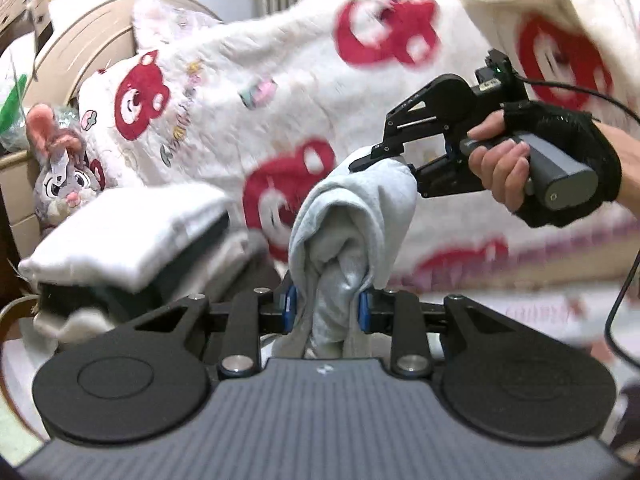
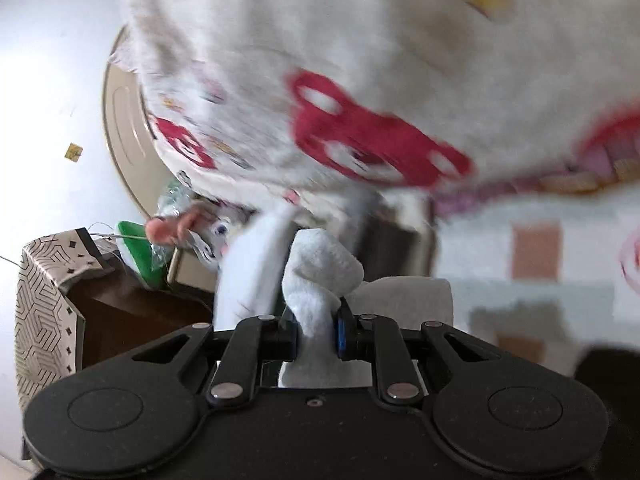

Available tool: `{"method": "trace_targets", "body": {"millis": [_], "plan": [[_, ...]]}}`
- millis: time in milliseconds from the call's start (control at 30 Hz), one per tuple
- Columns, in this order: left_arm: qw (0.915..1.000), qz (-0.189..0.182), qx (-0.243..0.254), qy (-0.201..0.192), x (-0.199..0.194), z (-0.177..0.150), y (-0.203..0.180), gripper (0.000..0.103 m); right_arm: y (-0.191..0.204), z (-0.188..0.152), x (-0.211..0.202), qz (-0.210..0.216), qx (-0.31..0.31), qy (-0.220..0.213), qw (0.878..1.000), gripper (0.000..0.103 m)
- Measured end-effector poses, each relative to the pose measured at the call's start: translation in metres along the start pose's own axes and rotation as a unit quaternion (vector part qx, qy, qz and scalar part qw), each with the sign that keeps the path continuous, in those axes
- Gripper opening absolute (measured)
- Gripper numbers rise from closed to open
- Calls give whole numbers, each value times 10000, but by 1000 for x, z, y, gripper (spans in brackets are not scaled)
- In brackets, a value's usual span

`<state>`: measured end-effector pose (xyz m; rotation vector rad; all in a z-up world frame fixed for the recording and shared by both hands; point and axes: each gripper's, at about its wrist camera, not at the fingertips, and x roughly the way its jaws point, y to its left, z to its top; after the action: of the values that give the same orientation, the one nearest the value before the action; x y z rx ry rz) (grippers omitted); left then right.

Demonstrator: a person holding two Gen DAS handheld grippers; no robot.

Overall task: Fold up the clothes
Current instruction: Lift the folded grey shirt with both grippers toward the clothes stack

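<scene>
1. The grey garment [image 1: 352,216] is up in the air, strung between both grippers. It's bunched into a thick rope of soft fleecy knit, sagging right in front of the left jaws and rising to the right jaws.

2. The left gripper [image 1: 326,306] has its jaws clamped on the lower bunch, with cloth spilling out above and below the blue pads. The right gripper [image 1: 394,162], held in a gloved hand [image 1: 520,168], has its jaws pinched shut on the upper end. In the right wrist view the same pale fabric [image 2: 320,276] is squeezed between those jaws.

3. My guess on handling: light, floppy, zero stiffness, not slippery. It'll drape wherever gravity wants, so wadded grabs like these won't give a clean edge. Better holds would be a hem, shoulder seam or corner, one layer thick, with the two jaws well apart so the cloth hangs flat.

4. Can't tell what kind of garment it is, or whether it's being shaken out for folding or carried off; the pictures fit either.

5. Just left of the left jaws sits a pile [image 1: 128,236] of white folded stuff.

6. Beyond both jaws is a white blanket [image 1: 240,120] with red bears, blurry in both views. Far left of the left jaws there's a plush bunny [image 1: 64,172].
</scene>
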<state>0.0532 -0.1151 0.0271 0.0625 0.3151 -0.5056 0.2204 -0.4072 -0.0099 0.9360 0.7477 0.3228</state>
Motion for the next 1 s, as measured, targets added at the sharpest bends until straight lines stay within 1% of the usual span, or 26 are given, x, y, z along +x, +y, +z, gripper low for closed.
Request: {"method": "trace_targets", "body": {"millis": [67, 133, 267, 333, 433, 467, 500, 533, 600, 633, 667, 700, 767, 833, 867, 900, 933, 967, 1000], "plan": [[9988, -174, -451, -98, 4, 29, 31, 27, 42, 16, 12, -255, -295, -34, 9992, 21], [9953, -337, -904, -80, 12, 48, 68, 27, 84, 31, 24, -509, -589, -68, 9969, 22], [9829, -559, -1754, 27, 30, 76, 142, 27, 169, 63, 48, -1015, -1175, -137, 9878, 22], [9737, -589, -2203, 22, 46, 79, 178, 27, 209, 78, 64, -1250, -1434, -160, 9816, 22], [9657, -365, -2566, -134, 66, 68, 220, 27, 243, 88, 124, -1413, -1461, -58, 9791, 24], [9567, -411, -2877, -183, 69, 58, 235, 27, 252, 89, 149, -1519, -1577, 31, 9757, 25], [9463, -461, -3192, -231, 72, 47, 249, 27, 258, 89, 172, -1578, -1676, 101, 9731, 29], [9348, -510, -3503, -278, 75, 37, 263, 27, 259, 85, 186, -1466, -1720, 104, 9741, 37], [9062, -541, -4179, -351, 79, 14, 283, 27, 260, 79, 214, -1241, -1806, 109, 9756, 45], [9007, -521, -4298, -366, 79, 11, 286, 27, 260, 75, 226, -1118, -1894, 93, 9755, 48], [8954, -500, -4409, -379, 79, 8, 289, 27, 260, 71, 231, -956, -2148, 8, 9720, 51], [8899, -478, -4519, -393, 78, 5, 292, 27, 261, 66, 234, -792, -2408, -81, 9673, 52], [8786, -436, -4736, -420, 78, -1, 298, 29, 259, 55, 225, -462, -2930, -297, 9545, 52], [8668, -393, -4951, -447, 77, -6, 304, 33, 249, 44, 202, -139, -3100, -492, 9494, 54], [8607, -371, -5057, -460, 77, -9, 307, 33, 245, 38, 191, -15, -3281, -552, 9430, 55], [8587, -341, -5089, -500, 76, -10, 309, 35, 242, 31, 180, 97, -3463, -605, 9361, 55], [8590, -295, -5081, -554, 74, -11, 310, 37, 236, 24, 168, 159, -3649, -634, 9287, 55], [8586, -221, -5089, -578, 72, -12, 312, 41, 230, 16, 156, 220, -3834, -663, 9209, 55], [8581, -147, -5097, -602, 71, -13, 313, 42, 225, 9, 145, 270, -4008, -686, 9132, 55]]}}
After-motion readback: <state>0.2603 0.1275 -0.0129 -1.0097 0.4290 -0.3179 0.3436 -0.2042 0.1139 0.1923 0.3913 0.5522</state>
